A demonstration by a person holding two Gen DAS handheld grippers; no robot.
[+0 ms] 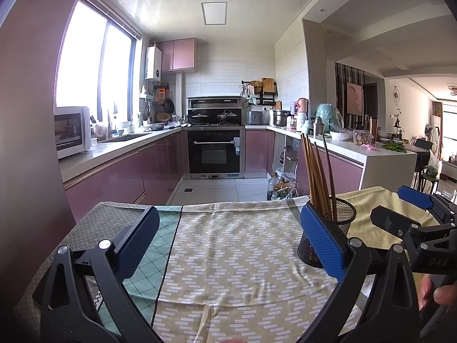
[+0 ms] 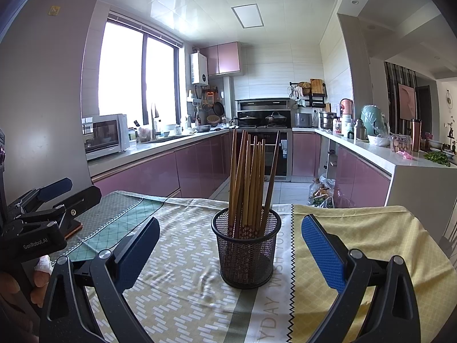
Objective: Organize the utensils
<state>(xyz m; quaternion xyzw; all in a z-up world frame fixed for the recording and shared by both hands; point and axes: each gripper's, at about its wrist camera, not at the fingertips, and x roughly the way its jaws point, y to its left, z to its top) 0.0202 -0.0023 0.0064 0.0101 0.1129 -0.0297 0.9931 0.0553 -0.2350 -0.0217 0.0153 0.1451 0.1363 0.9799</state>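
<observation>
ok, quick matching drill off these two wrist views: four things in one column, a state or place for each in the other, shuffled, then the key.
Things
1. chopsticks
2. mesh holder
3. right gripper
4. microwave

States or places
A. open, holding nothing
B. on the kitchen counter by the window
C. standing on end in a bundle
D. upright on the patterned tablecloth

Pairs: 1-C, 2-D, 3-A, 4-B
</observation>
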